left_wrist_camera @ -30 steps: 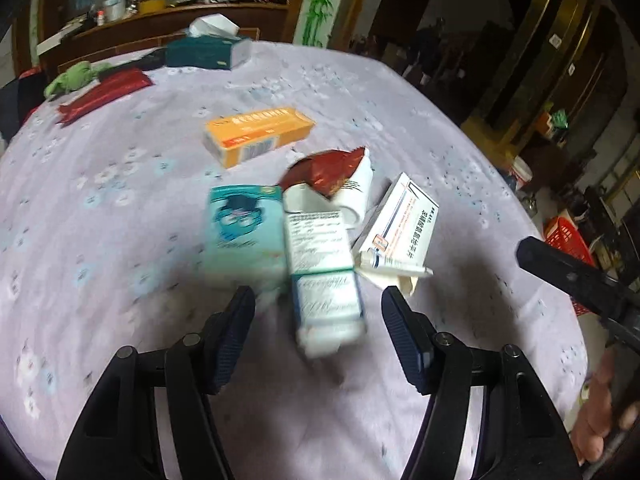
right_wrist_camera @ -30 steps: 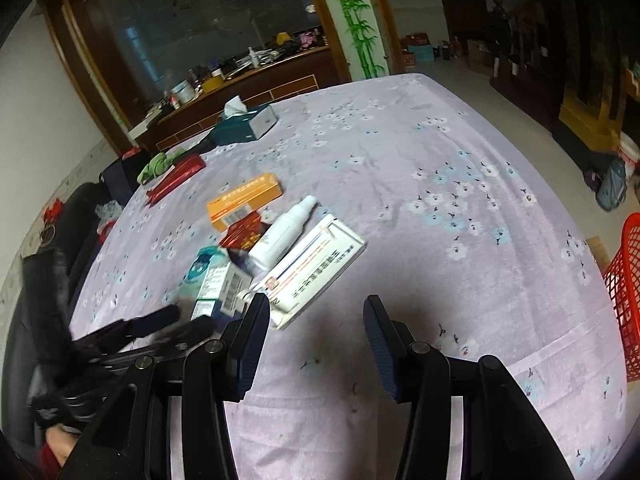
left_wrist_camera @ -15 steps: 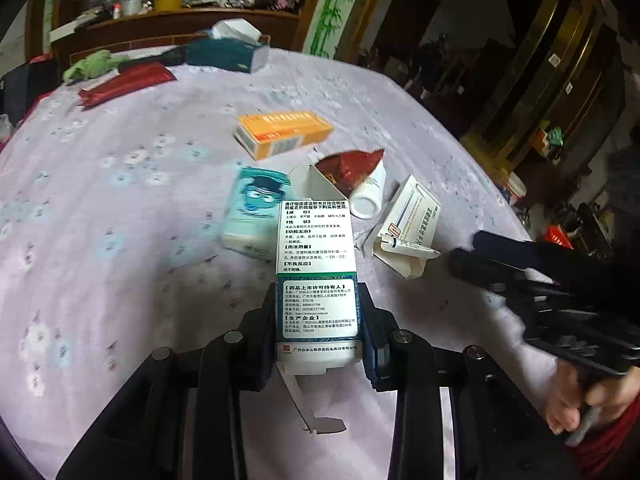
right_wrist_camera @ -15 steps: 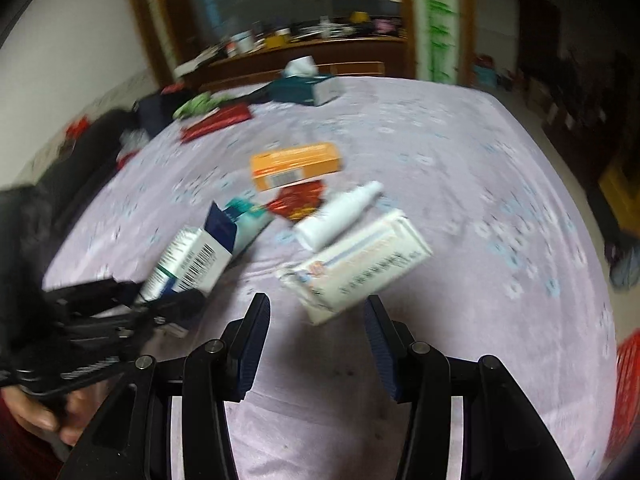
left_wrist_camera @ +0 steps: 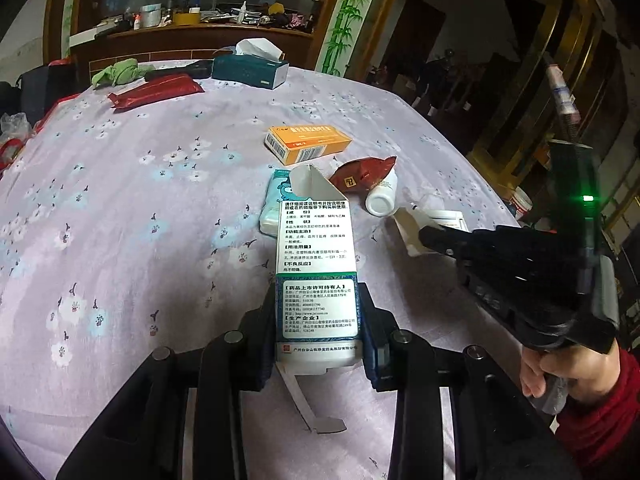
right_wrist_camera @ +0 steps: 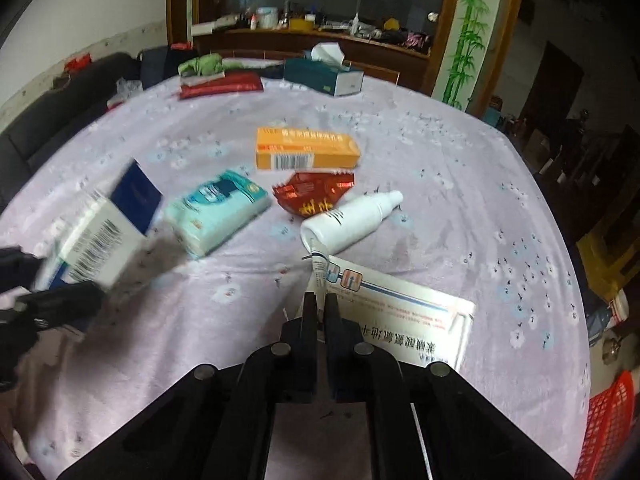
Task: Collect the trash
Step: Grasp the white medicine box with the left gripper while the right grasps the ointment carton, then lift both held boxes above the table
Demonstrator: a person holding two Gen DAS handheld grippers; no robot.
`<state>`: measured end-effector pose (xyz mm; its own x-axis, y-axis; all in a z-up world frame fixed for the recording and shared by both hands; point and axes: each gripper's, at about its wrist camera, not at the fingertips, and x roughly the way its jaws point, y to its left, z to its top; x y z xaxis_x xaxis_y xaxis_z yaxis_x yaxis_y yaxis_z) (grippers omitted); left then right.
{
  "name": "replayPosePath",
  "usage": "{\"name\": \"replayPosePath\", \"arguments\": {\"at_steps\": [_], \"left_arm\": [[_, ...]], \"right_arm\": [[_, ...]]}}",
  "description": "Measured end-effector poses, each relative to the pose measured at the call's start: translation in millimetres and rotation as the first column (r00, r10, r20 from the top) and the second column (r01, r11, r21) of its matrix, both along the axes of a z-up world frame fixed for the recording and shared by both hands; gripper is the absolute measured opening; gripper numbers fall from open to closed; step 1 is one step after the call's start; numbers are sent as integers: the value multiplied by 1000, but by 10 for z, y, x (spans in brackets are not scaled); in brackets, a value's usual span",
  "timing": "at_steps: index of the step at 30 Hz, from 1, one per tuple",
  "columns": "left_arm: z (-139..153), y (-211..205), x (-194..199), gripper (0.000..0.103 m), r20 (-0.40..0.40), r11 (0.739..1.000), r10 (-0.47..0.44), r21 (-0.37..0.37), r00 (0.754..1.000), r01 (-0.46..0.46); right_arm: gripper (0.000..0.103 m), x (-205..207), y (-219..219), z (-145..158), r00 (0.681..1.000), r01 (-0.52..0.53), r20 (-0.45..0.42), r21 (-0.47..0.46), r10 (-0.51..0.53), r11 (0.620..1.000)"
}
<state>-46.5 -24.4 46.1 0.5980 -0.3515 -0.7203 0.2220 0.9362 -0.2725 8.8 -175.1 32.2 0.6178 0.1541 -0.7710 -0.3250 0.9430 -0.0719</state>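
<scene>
My left gripper (left_wrist_camera: pixel 319 312) is shut on an upright white-and-blue medicine box (left_wrist_camera: pixel 316 248) with its top flap open, held above the purple flowered tablecloth (left_wrist_camera: pixel 140 240). In the right wrist view that box (right_wrist_camera: pixel 100 236) appears blurred at the left. My right gripper (right_wrist_camera: pixel 319 308) is shut on a small ointment tube (right_wrist_camera: pixel 319 260) that lies on the flap of a long white box (right_wrist_camera: pixel 400 320). An orange box (right_wrist_camera: pixel 306 150), a teal tissue packet (right_wrist_camera: pixel 216 208), a red wrapper (right_wrist_camera: pixel 312 196) and a white bottle (right_wrist_camera: pixel 352 220) lie on the cloth beyond.
At the table's far edge are a dark teal tissue box (left_wrist_camera: pixel 248 70), a red packet (left_wrist_camera: pixel 156 90) and a green cloth (left_wrist_camera: pixel 116 74). A red basket (right_wrist_camera: pixel 608 424) stands on the floor at the right. A person's hand (left_wrist_camera: pixel 560 364) holds the right gripper.
My left gripper closed on the white-and-blue box and raised it off the cloth. My right gripper swung in over the long white box and shut on the tube.
</scene>
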Motion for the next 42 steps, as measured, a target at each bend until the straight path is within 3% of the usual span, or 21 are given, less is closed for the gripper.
{"name": "replayPosePath", "arguments": {"at_steps": [8, 16, 27, 42], "left_arm": [[44, 63, -87, 33, 12, 1000, 3, -1, 1000, -3], [86, -21, -184, 33, 19, 1000, -14, 7, 1000, 14], [112, -375, -286, 33, 40, 997, -66, 47, 997, 64], [108, -687, -433, 33, 77, 988, -83, 139, 994, 71]], "right_arm": [[3, -316, -129, 381, 999, 37, 17, 233, -42, 972], [3, -638, -241, 618, 997, 38, 45, 348, -57, 937], [3, -953, -538, 635, 992, 88, 48, 411, -118, 907], [4, -1186, -794, 529, 985, 140, 34, 416, -170, 898]]}}
